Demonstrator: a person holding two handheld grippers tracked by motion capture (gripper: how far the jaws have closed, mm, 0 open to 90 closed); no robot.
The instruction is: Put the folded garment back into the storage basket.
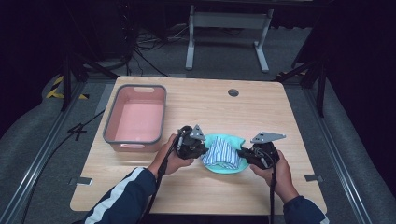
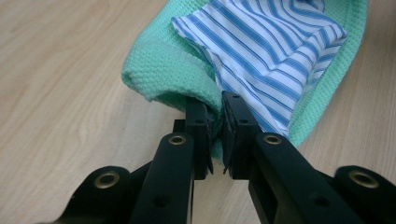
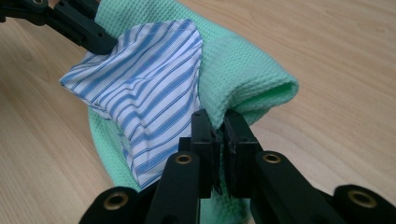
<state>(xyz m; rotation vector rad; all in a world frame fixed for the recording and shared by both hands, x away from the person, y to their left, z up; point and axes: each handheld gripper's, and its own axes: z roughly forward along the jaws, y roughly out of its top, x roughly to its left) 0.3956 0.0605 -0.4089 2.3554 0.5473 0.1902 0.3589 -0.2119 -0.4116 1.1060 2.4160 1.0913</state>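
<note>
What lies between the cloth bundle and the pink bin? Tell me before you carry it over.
Nothing visible does. The left gripper and right gripper each pinch the green cloth with the striped cloth on it. The tabletop between the bundle and the pink bin is bare wood.

mint-green towel (image 1: 229, 168), blue-white striped cloth (image 1: 223, 152), pink bin (image 1: 136, 119)

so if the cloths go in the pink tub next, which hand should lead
Left, probably: the left tongs sit nearer the pink tub, already clamped on the green cloth.
</note>
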